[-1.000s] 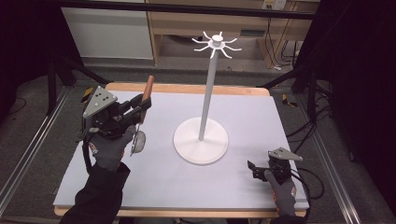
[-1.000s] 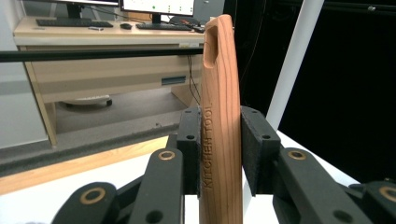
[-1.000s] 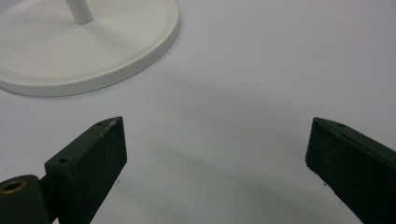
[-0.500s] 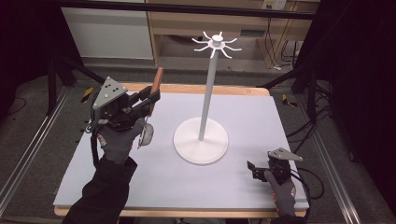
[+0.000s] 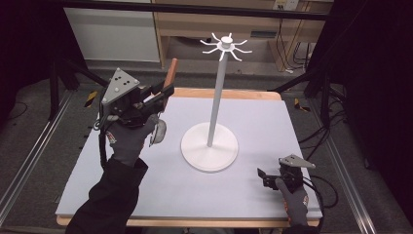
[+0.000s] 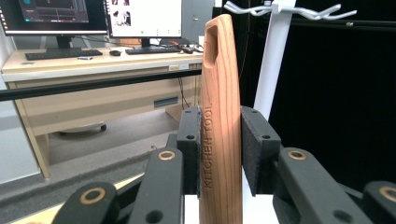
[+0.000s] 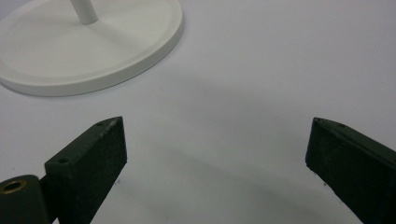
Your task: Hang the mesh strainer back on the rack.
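A kitchen tool with a wooden handle (image 5: pixel 170 73) and a grey head (image 5: pixel 158 132) hangs in the air left of the white stand. My left gripper (image 5: pixel 163 95) is shut on the handle, which points up and away. In the left gripper view the handle (image 6: pixel 222 116) reads "KITCHEN TOOL", has a slot near its top, and sits clamped between both pads. The stand has a round base (image 5: pixel 209 148), a tall pole (image 6: pixel 273 60) and a ring of hooks (image 5: pixel 225 45) on top. My right gripper (image 5: pixel 265 176) rests open near the table's front right, with bare tabletop between its fingers (image 7: pixel 88 163).
The stand's base (image 7: pixel 93 46) lies just ahead and left of the right gripper. The grey table top (image 5: pixel 272 122) ends close behind the stand. Black frame bars and cables (image 5: pixel 326 190) flank the table. A desk with monitors (image 6: pixel 93 60) stands beyond.
My left gripper has risen and moved right toward the stand, carrying the tool with it. The right gripper has stayed in place.
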Available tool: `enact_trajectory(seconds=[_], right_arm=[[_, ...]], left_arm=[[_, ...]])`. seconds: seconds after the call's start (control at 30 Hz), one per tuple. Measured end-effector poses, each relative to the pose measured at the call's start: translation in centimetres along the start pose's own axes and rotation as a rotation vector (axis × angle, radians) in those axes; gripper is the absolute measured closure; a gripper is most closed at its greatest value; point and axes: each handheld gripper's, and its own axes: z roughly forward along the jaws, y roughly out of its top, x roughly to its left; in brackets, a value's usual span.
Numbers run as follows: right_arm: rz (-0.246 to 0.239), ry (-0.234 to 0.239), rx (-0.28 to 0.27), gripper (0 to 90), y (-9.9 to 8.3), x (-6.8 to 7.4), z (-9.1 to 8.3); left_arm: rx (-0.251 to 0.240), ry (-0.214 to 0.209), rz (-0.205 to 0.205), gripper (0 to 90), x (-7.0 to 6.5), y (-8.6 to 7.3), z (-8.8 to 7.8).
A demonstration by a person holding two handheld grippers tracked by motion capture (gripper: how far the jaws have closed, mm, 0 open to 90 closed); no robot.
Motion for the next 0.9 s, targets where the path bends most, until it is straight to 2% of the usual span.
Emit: enact_trajectory(seconds=[0.3,0.33,0.6,0.9], right_arm=[[0.005,0.001,-0.002,5.7,0.0,0.0,0.0],[0.003,0.0,-0.001,5.7,0.0,0.0,0.0],[0.012,0.001,0.0,5.7,0.0,0.0,0.1],[0.009,0.003,-0.003,5.7,0.0,0.0,0.0]], left_arm=[[-0.014,-0.004,0.013,70.6,-0.4,0.6,0.5],[-0.012,-0.017,0.006,70.6,-0.6,0.6,0.6],[-0.033,-0.031,0.019,70.6,-1.4,1.7,0.9],[-0.028,-0.025,0.044,70.6,-2.0,2.3,1.6]])
